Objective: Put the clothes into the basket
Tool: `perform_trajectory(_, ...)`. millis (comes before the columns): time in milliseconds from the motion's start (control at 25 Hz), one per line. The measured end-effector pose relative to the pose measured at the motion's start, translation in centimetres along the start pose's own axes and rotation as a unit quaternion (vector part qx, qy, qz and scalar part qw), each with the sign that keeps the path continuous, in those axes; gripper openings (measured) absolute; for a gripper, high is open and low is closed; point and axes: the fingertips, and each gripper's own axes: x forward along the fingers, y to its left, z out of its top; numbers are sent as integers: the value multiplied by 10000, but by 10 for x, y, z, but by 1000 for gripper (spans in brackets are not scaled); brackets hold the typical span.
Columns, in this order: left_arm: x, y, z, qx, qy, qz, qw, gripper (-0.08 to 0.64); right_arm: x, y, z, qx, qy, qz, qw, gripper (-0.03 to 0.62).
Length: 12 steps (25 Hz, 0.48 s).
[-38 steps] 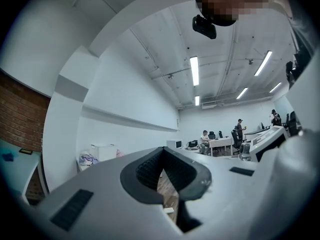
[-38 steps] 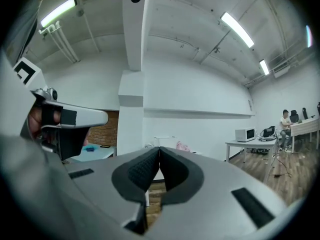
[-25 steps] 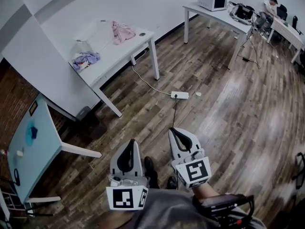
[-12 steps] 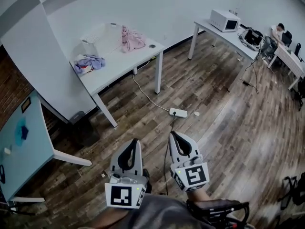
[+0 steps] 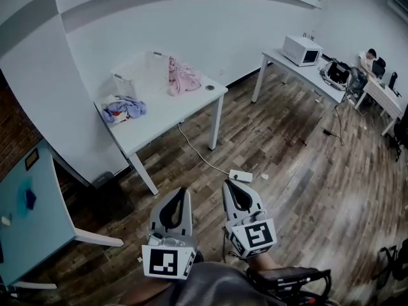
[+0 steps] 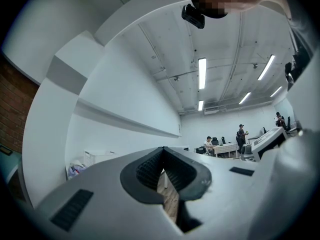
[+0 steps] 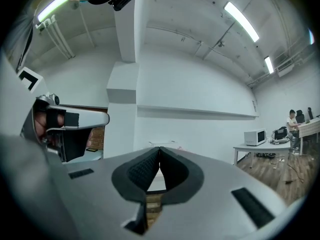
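White counter [image 5: 169, 111] w/ white slatted plastic basket [image 5: 141, 74], pink garment [image 5: 183, 78], blue-purple garment [image 5: 124, 109] now nearer; L gripper [image 5: 182, 190] & R gripper [image 5: 230, 185] fingers together, empty. Approach phase, nothing grabbed yet.

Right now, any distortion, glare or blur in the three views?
Head view: fisheye bows the walls, lighting even, white table sharp, mild sheen on the wood floor. Left gripper view: dark vignette ring, ceiling lights blown out, left tongs fill the lower half. Right gripper view: same vignette, strip light blown out.
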Motion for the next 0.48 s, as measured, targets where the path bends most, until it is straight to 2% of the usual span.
perform_trajectory(200, 13, 28, -9, -73, 43, 12, 10000, 8, 32, 7, -5, -33, 65, 51, 10000, 8)
perform_trajectory(480, 35, 46, -28, -291, 185, 52, 9994, 8, 57, 1, -16, -48, 231, 85, 9997, 8)
